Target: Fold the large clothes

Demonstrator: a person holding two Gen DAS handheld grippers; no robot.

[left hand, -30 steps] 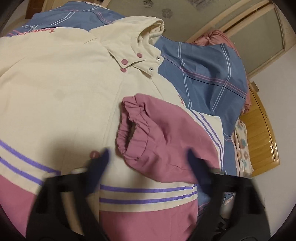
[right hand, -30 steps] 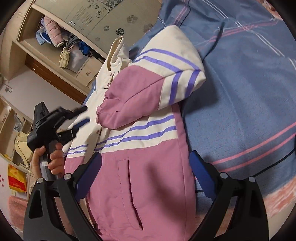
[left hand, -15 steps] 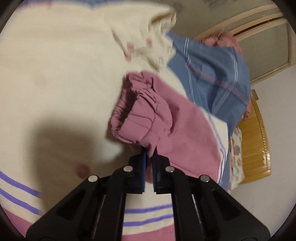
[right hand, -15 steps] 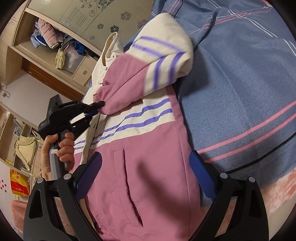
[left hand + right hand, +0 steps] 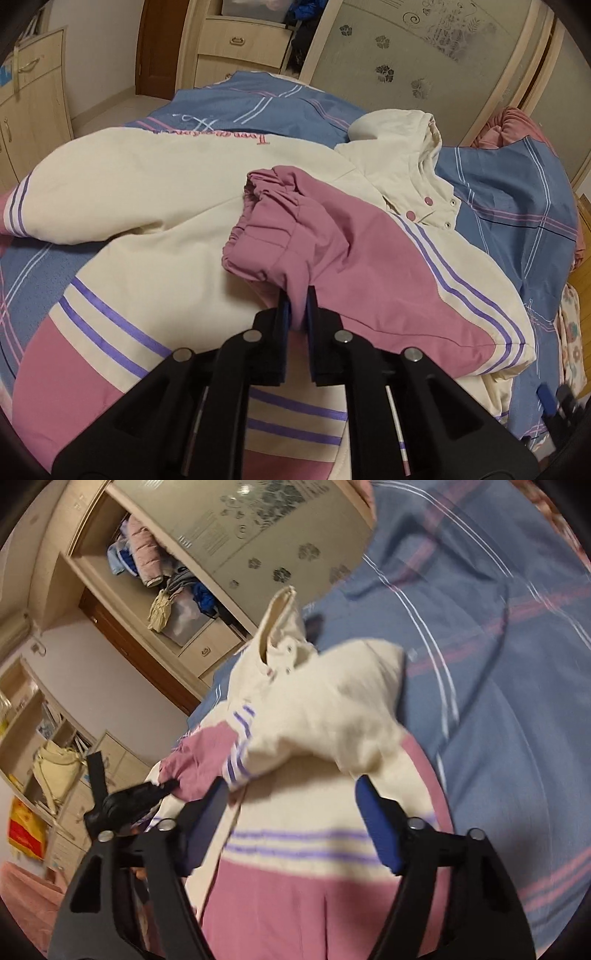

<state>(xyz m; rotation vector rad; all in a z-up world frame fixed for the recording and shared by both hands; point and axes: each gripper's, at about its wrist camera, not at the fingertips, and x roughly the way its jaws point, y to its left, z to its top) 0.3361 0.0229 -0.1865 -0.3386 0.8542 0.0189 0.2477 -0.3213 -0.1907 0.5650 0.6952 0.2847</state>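
A cream and pink jacket (image 5: 177,206) with purple stripes lies spread on the bed. Its pink sleeve (image 5: 332,251) is folded across the chest, cuff toward the middle. My left gripper (image 5: 297,308) is shut on the pink sleeve just behind the cuff and holds it lifted off the jacket body. In the right wrist view the left gripper (image 5: 168,784) shows at the left, clamped on the sleeve (image 5: 207,760). My right gripper (image 5: 291,805) is open, its jaws wide apart above the jacket's striped body (image 5: 295,845), close under the lifted cream shoulder part.
The bed has a blue cover with pink and white lines (image 5: 498,192), also visible in the right wrist view (image 5: 498,664). A wardrobe with frosted sliding doors (image 5: 424,55) and open shelves of clothes (image 5: 166,579) stands behind. Wooden drawers (image 5: 29,110) are at the left.
My left gripper closed on the pink sleeve and lifted it, pulling it across the jacket. My right gripper moved forward toward the raised shoulder, staying open.
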